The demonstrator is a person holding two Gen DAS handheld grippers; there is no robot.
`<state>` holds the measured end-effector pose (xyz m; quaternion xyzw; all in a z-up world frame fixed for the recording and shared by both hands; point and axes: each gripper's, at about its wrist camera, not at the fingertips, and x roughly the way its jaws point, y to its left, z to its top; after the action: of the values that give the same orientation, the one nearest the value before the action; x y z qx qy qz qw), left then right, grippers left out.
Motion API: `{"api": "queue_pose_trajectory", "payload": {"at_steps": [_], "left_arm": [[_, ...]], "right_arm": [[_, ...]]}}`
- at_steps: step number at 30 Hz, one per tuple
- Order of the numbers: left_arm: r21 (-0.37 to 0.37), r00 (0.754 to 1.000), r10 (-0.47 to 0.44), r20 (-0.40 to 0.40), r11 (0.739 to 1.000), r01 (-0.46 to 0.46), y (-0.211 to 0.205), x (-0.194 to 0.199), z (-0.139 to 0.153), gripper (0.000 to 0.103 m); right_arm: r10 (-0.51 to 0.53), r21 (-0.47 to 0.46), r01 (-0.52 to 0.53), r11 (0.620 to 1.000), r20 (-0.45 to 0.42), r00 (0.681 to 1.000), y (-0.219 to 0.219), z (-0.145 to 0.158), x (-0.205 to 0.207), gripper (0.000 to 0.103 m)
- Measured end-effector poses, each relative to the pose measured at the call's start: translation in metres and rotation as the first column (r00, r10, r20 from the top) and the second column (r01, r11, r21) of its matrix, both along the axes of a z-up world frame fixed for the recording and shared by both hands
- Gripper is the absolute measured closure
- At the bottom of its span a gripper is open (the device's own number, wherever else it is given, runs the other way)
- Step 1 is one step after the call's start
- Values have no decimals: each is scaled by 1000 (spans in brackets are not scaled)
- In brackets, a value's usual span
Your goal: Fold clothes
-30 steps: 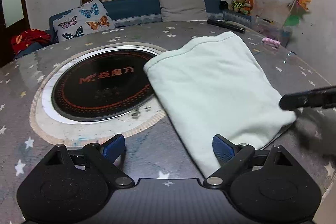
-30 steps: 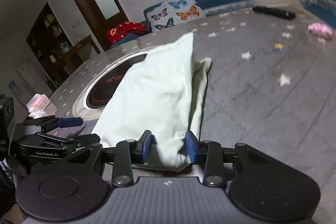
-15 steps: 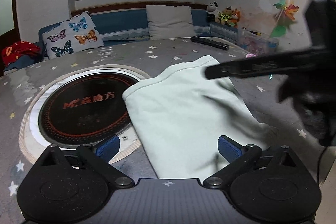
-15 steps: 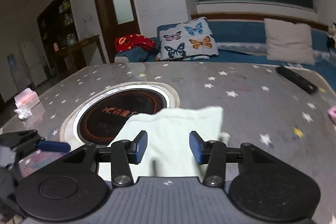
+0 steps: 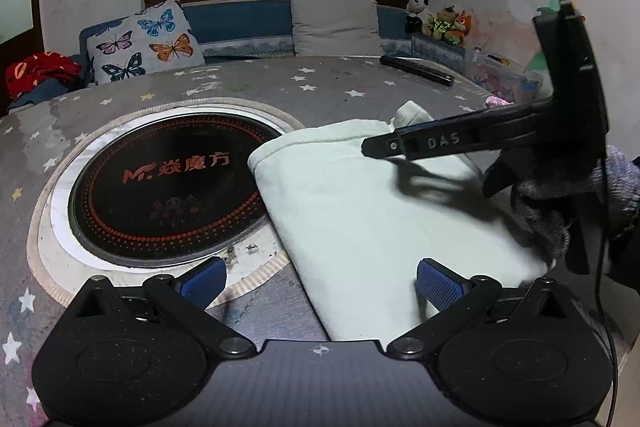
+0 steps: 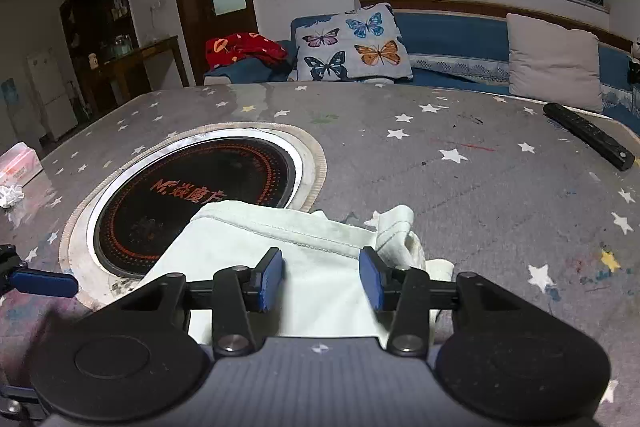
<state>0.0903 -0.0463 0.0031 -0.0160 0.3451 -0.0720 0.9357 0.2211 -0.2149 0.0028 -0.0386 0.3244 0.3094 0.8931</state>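
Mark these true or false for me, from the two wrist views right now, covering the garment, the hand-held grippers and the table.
1. The pale green garment lies folded on the table. True.
2. The left hand-held gripper is shut on the garment. False: its jaws stand wide open, pressing on nothing.
3. The garment overlaps the edge of the round black cooktop. True.
4. The right hand-held gripper clamps a fold of cloth. False: its pads are apart above the cloth.
5. A remote control lies on top of the garment. False: it lies apart, near the far table edge.
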Motion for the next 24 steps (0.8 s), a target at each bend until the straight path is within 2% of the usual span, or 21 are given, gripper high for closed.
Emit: {"api": "queue_pose_trajectory", "payload": {"at_steps": [4, 6, 9, 14, 18, 24], "left_arm": [[-4, 1000, 4, 2, 1000, -4, 2, -3, 0, 0], [-3, 1000, 9, -1, 1000, -9, 2, -3, 0, 0], [-4, 1000, 10, -3, 1000, -10, 1, -3, 0, 0], [1, 1000, 9, 2, 1000, -9, 0, -5, 1, 0], [-3, 1000, 14, -3, 1000, -14, 0, -5, 1, 0], [-3, 1000, 12, -10, 1000, -12, -1, -7, 0, 0]], "right_arm": [[-27, 73, 27, 997, 4, 1000, -15, 11, -1, 60], [-46, 79, 46, 996, -3, 999, -21, 11, 1, 60], [-70, 93, 77, 993, -76, 995, -29, -3, 14, 64], [-92, 146, 106, 984, -101, 991, -36, 3, 16, 64], [-87, 103, 93, 990, -63, 994, -24, 11, 16, 64], [-65, -34, 65, 997, -12, 998, 5, 2, 20, 65]]}}
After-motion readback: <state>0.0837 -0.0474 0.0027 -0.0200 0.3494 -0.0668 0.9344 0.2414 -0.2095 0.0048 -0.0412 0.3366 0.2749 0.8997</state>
